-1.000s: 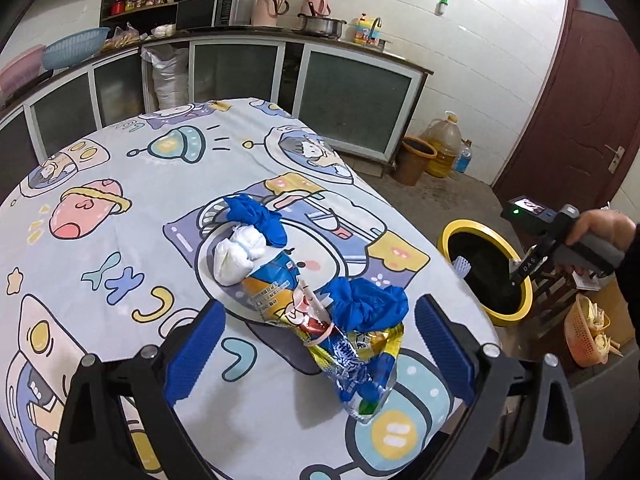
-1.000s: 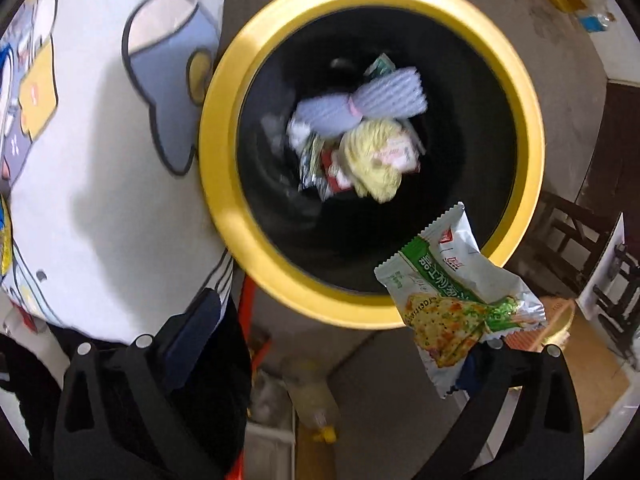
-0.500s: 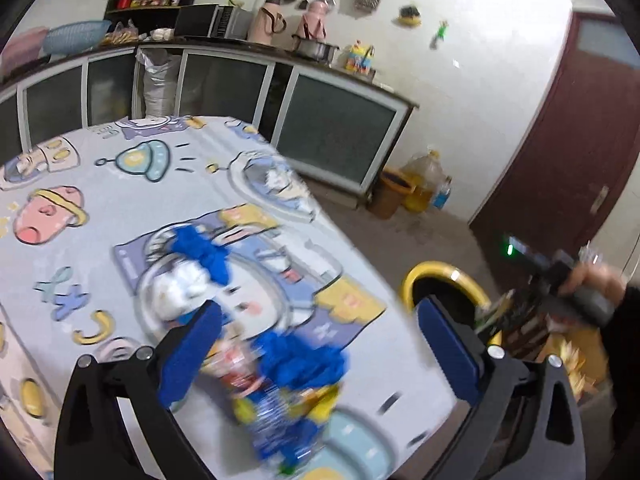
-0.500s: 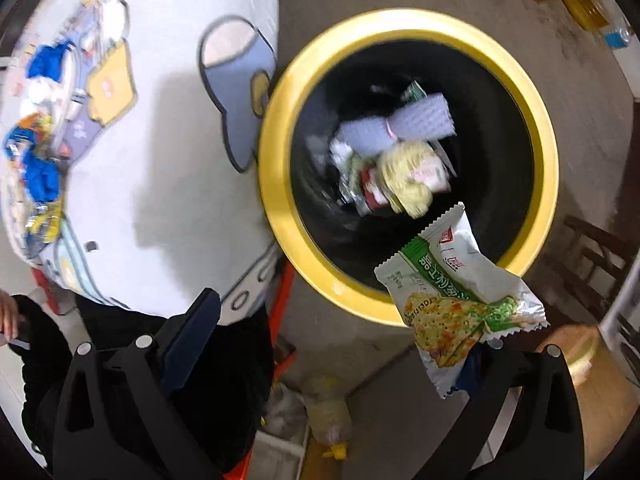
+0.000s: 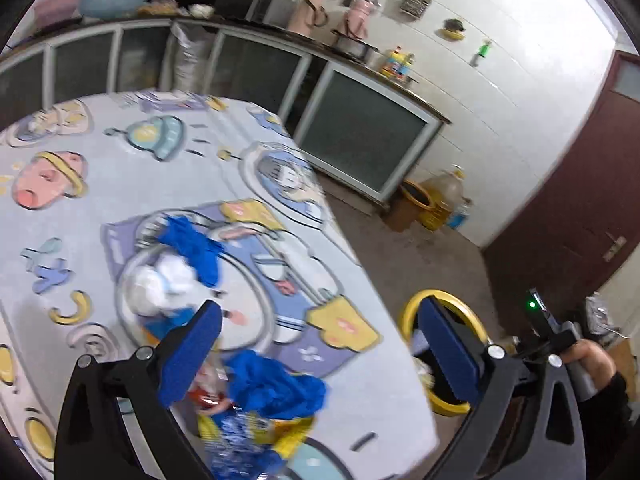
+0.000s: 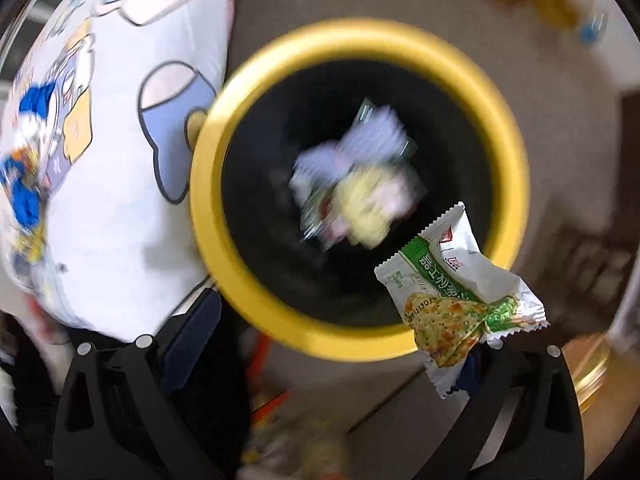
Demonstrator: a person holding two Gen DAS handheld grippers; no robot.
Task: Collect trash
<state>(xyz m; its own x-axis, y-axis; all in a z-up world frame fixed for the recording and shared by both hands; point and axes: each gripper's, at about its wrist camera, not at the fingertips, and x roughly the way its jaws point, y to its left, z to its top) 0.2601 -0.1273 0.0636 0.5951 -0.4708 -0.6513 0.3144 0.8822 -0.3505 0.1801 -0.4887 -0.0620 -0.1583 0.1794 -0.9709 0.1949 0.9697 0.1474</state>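
My left gripper (image 5: 320, 320) hangs open over the cartoon-print table (image 5: 120, 184), above a pile of trash: blue crumpled pieces (image 5: 276, 384), a white tissue wad (image 5: 160, 284) and snack wrappers (image 5: 248, 436). My right gripper (image 6: 340, 328) points down at the yellow-rimmed black bin (image 6: 208, 184), its jaws wide apart. A green and white snack packet (image 6: 456, 292) clings to its right finger over the bin's near rim. Several pieces of trash (image 6: 360, 188) lie in the bin. The left wrist view also shows the bin (image 5: 452, 294) beside the table's edge.
A person's hand (image 5: 592, 360) holds the right gripper's handle beyond the bin. Cabinets (image 5: 360, 136) run along the back wall, a brown pot (image 5: 416, 204) and an oil jug (image 5: 448, 196) stand on the floor, and a dark red door (image 5: 580, 200) is at the right.
The left gripper has swung right and up, so the trash pile now sits lower left in its view. The right gripper has pulled back from the bin, the packet still on its right finger.
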